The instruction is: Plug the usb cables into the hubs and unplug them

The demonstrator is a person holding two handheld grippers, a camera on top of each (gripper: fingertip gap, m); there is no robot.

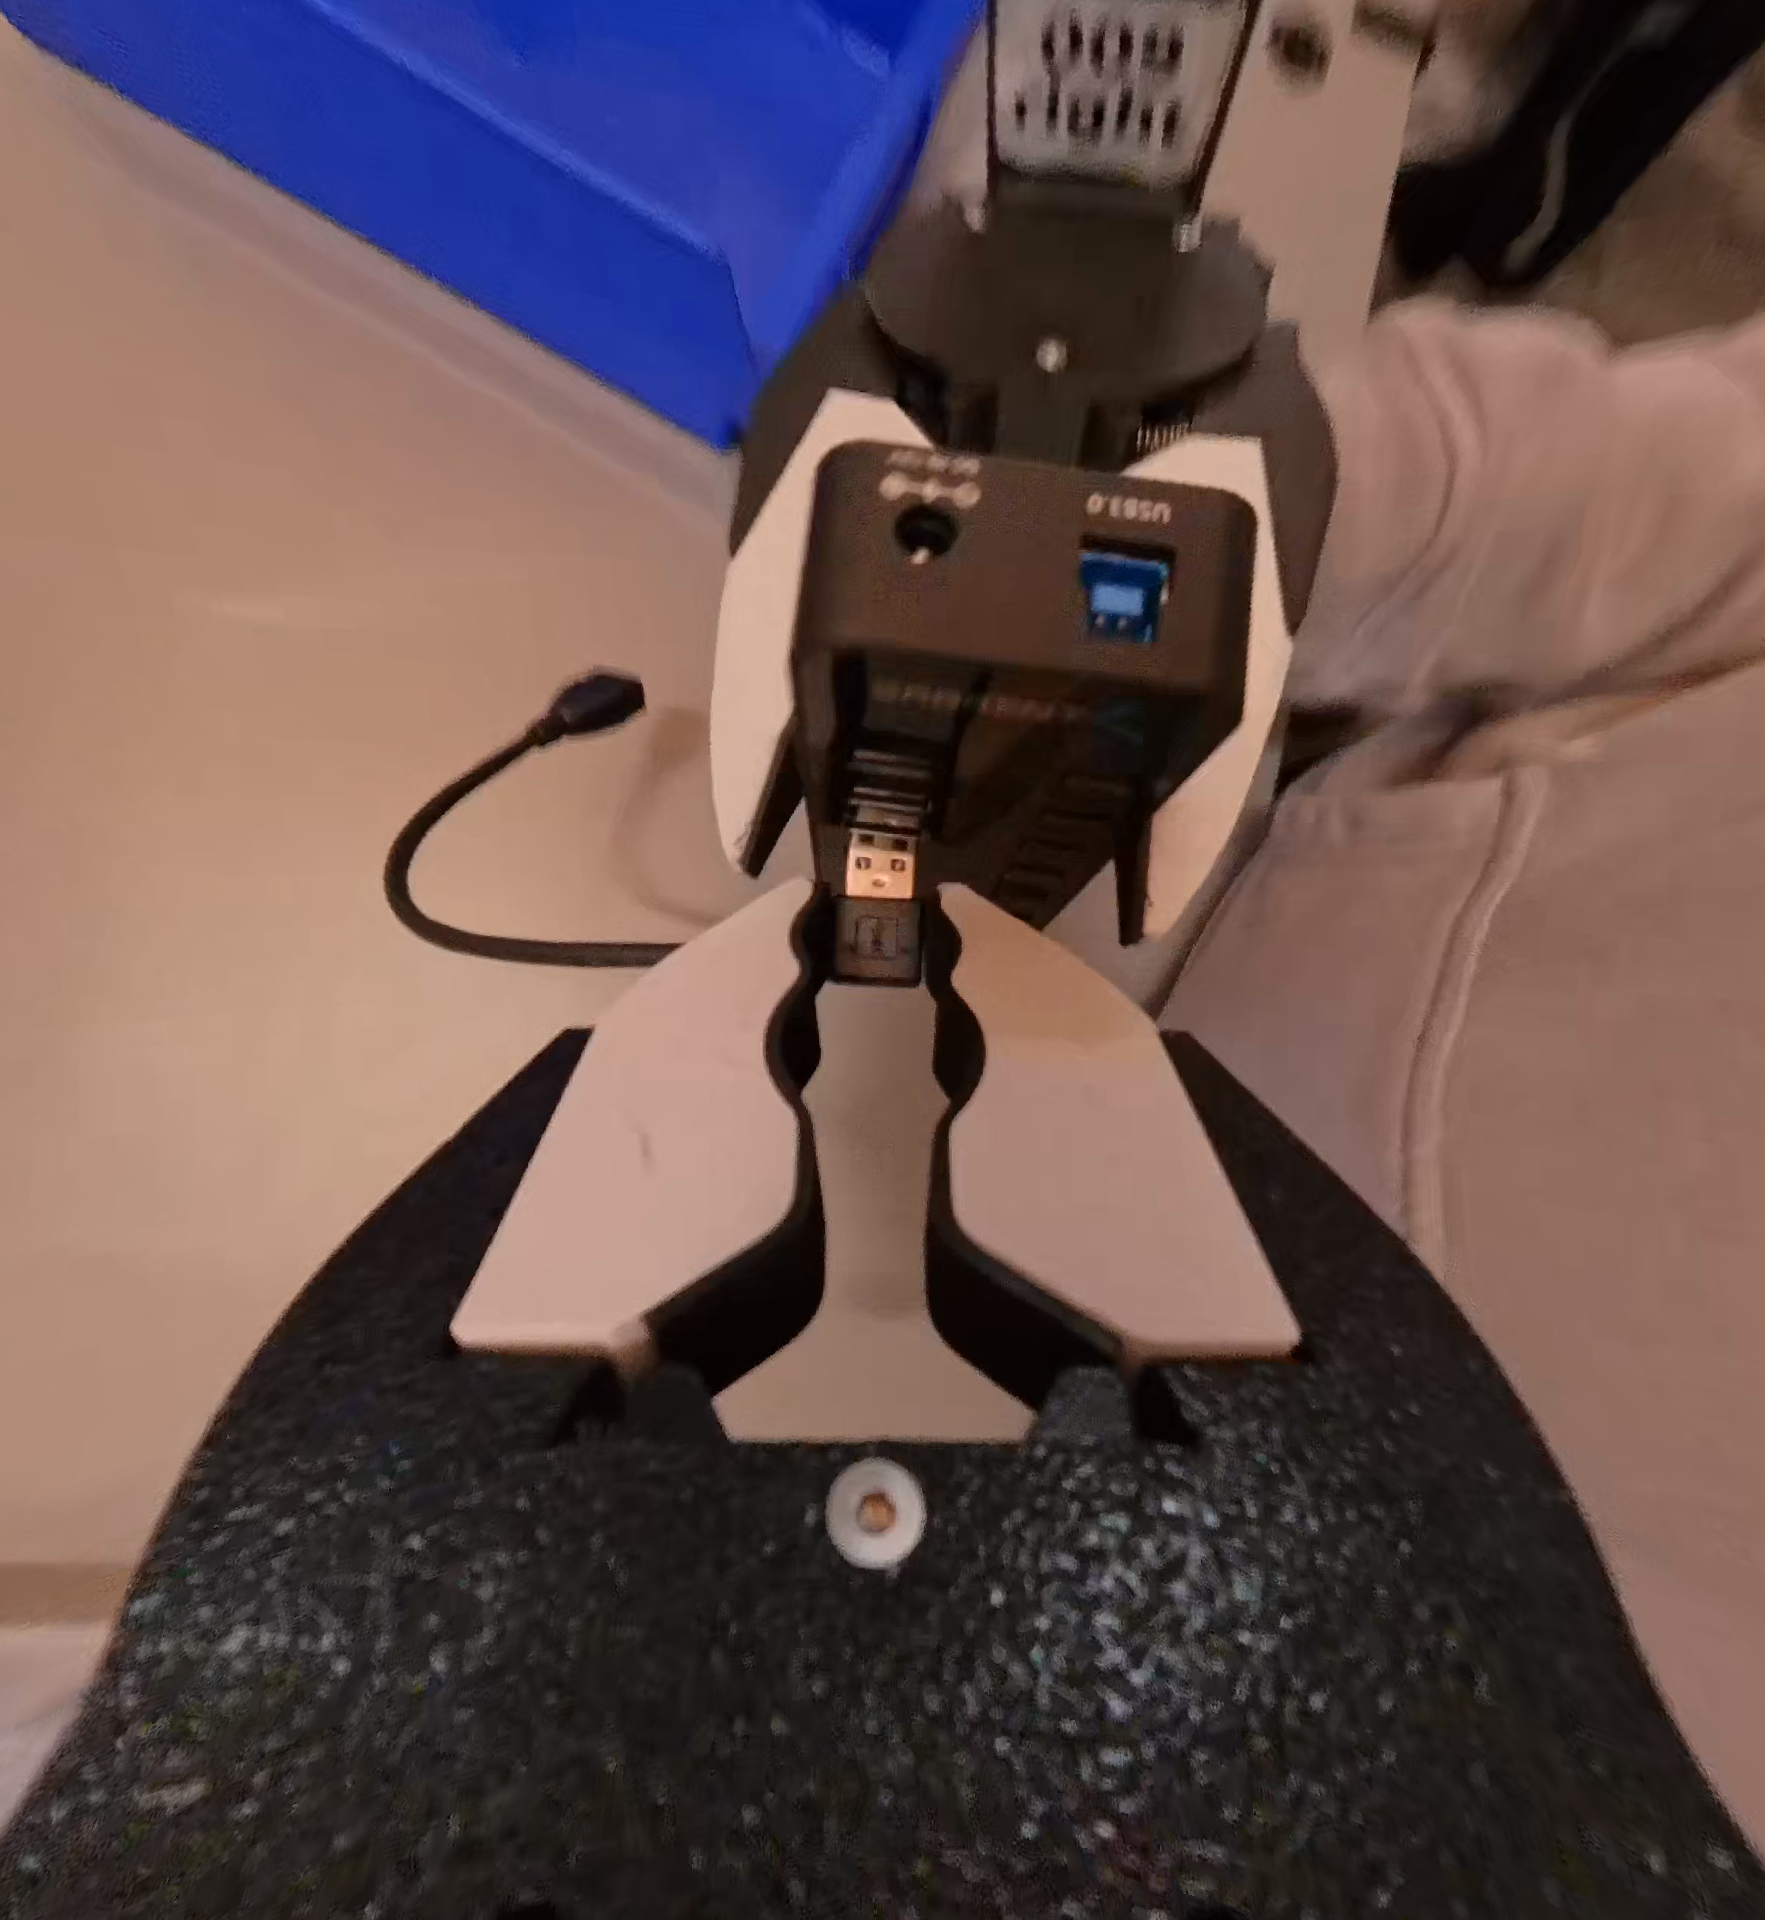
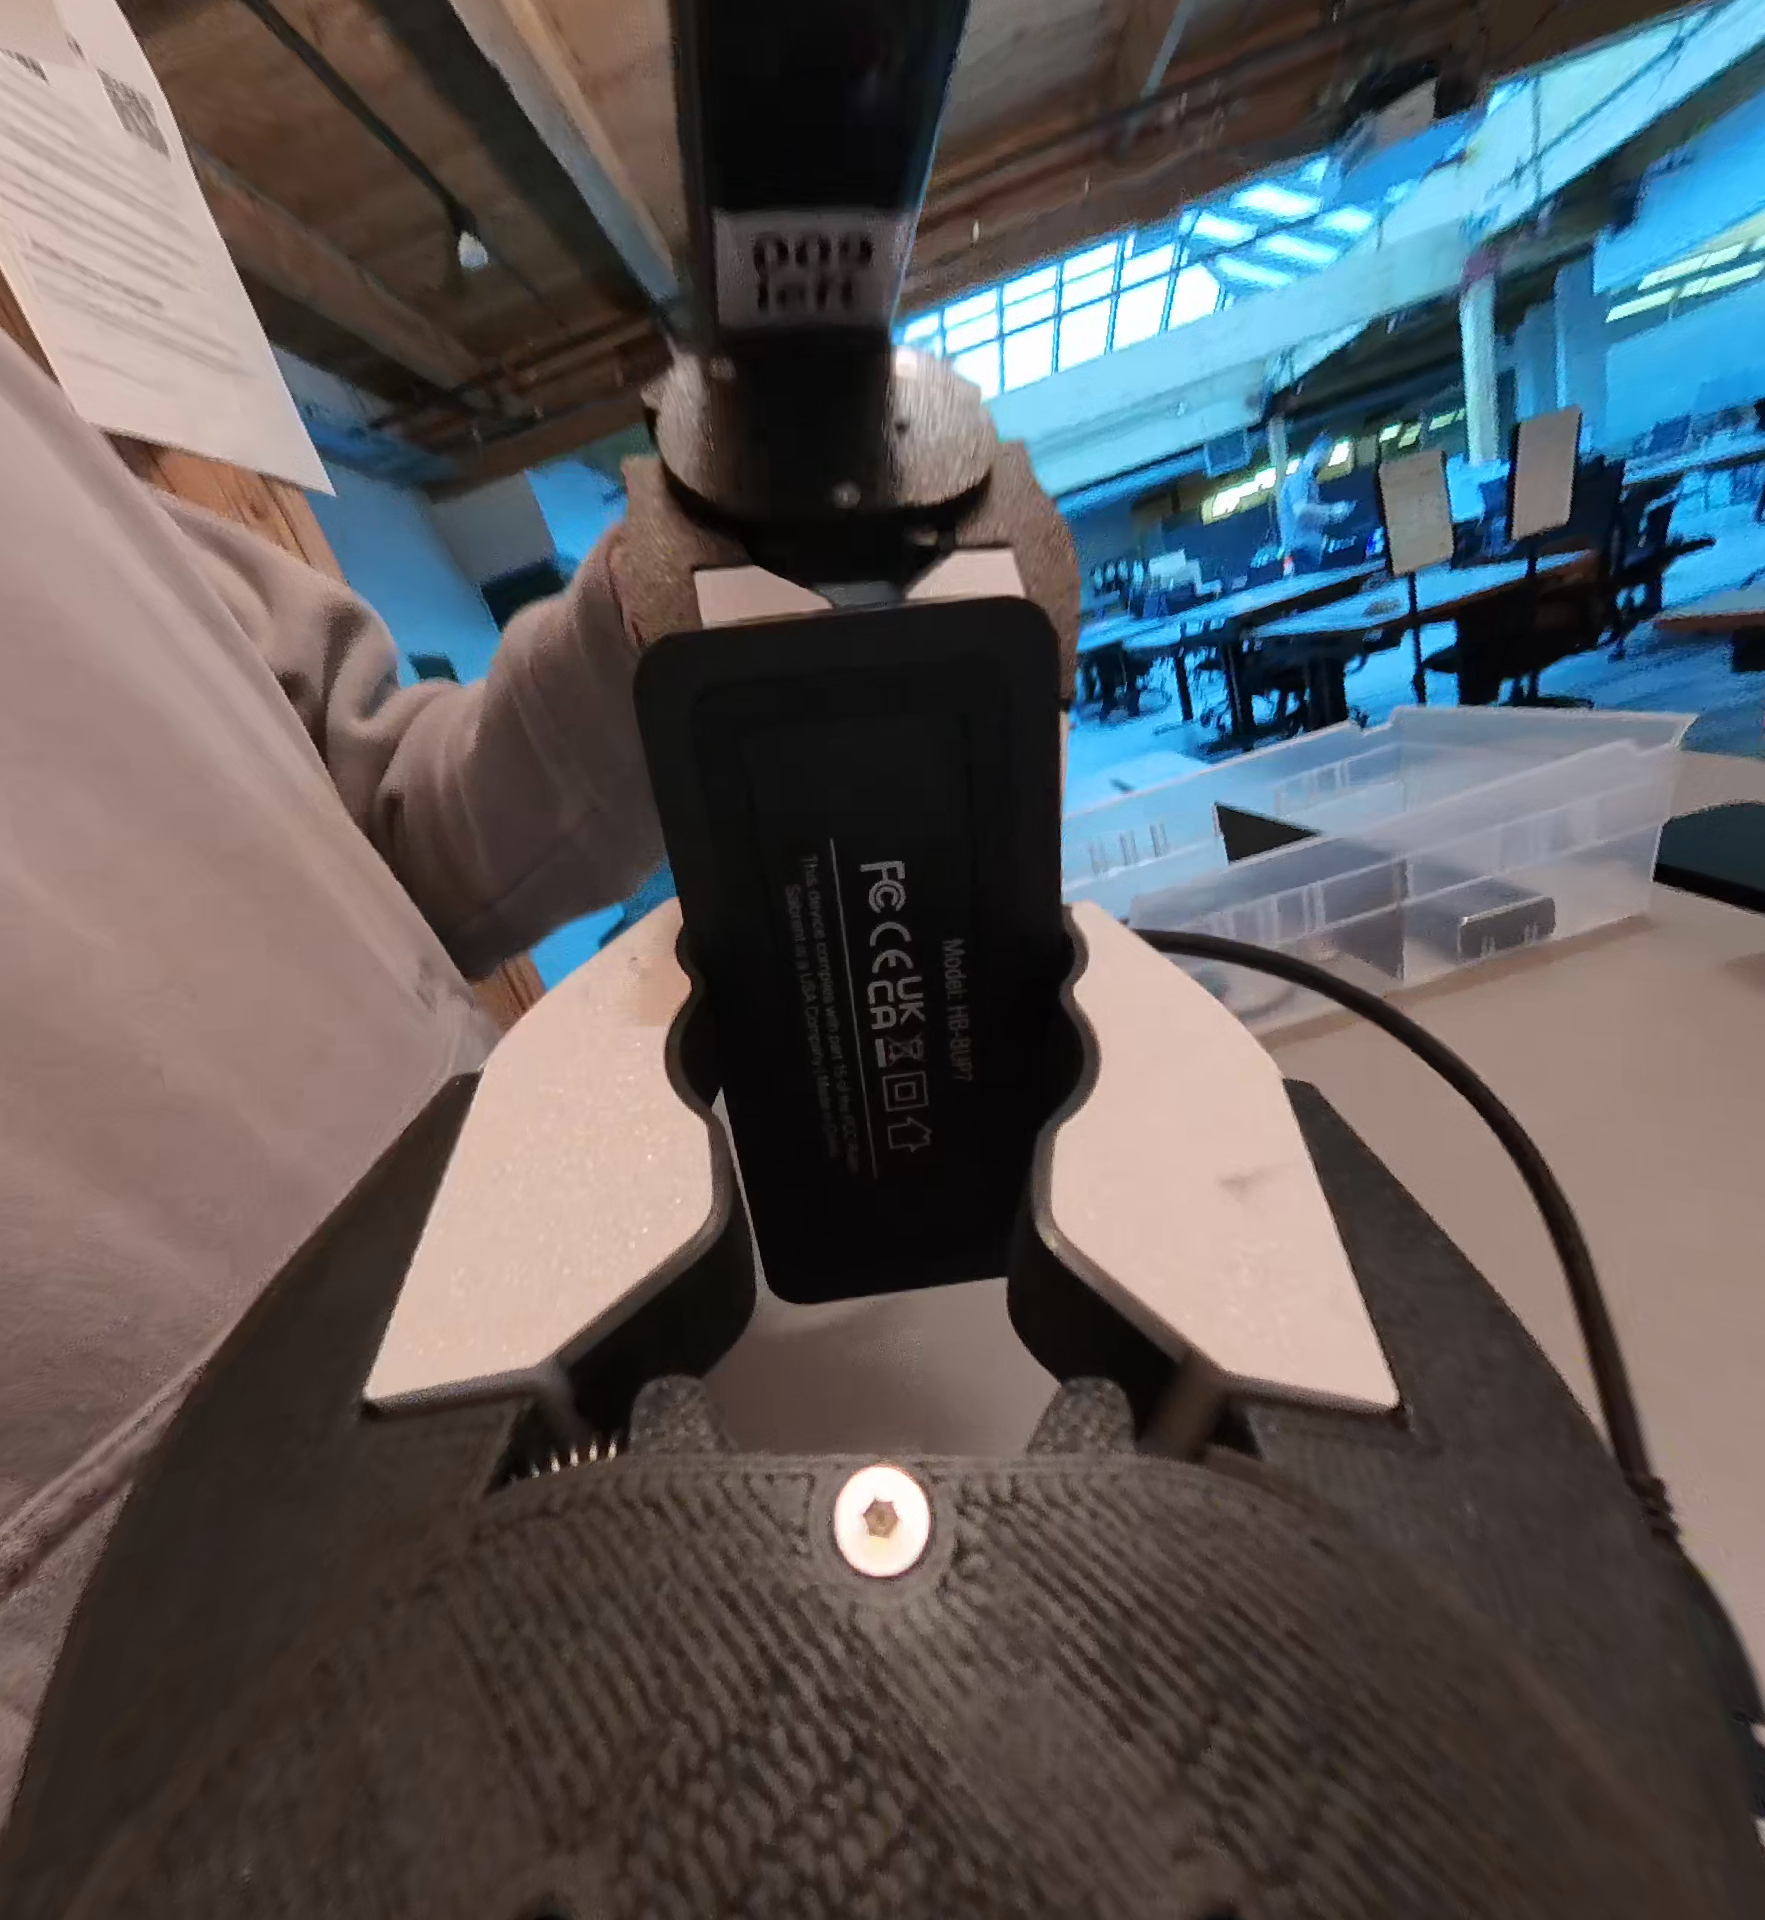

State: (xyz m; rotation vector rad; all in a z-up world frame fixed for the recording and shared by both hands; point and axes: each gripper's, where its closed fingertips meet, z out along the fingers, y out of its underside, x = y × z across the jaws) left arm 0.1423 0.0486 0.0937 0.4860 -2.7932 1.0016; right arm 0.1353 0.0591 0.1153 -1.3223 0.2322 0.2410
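My left gripper point(image 1: 873, 920) is shut on the black housing of a USB plug point(image 1: 880, 868), whose metal tip points forward. The tip is at the mouth of a port on the black hub point(image 1: 1034, 582), and most of the metal still shows. The right gripper's white fingers point(image 1: 753, 707) clamp the hub's sides opposite me. In the right wrist view, my right gripper point(image 2: 873, 966) is shut on the hub point(image 2: 857, 769), label side towards the camera. The left gripper's body point(image 2: 836, 488) faces it from beyond. The plug is hidden there.
The plug's black cable point(image 1: 462, 831) loops left over the beige table to a loose connector point(image 1: 597, 701). A blue bin point(image 1: 545, 177) stands at the back left. A person's sleeve point(image 1: 1543, 520) is at the right. A clear plastic organiser point(image 2: 1429, 831) and a cable point(image 2: 1460, 1081) lie on the table.
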